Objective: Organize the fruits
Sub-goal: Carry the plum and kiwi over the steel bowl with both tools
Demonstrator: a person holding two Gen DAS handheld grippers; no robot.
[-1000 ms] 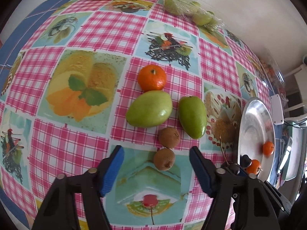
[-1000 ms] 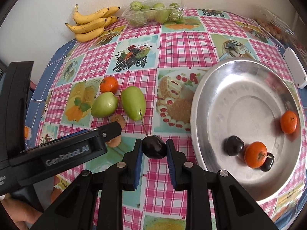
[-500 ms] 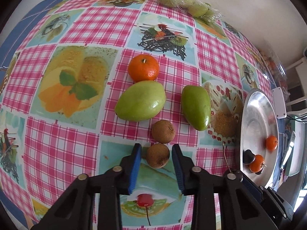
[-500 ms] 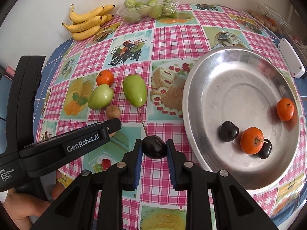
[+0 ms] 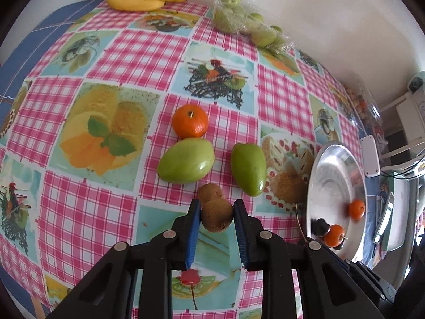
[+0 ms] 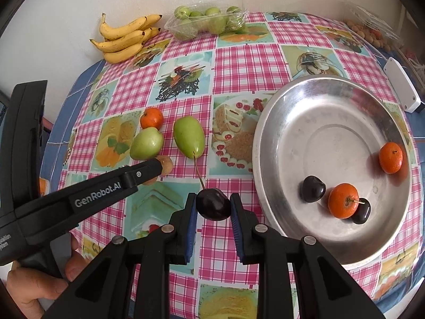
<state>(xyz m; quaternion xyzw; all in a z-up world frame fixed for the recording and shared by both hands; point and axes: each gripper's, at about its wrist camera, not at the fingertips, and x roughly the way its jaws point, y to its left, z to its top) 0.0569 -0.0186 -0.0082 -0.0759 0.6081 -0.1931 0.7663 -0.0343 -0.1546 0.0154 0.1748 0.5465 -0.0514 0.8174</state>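
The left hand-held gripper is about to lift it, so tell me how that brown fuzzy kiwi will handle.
The brown oval kiwi looks firm and light, likely easy to lift. Its rough skin should hold against the blue pads of the left hand-held gripper. Being rounded, it may roll once set in the smooth silver metal tray.

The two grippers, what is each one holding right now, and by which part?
The left gripper pinches a kiwi across its sides. The right gripper pinches a dark cherry across its body.

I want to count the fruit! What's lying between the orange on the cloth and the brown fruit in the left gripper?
A green mango lies between the orange and the held kiwi, with a second kiwi just behind the held one. The left wrist view shows it.
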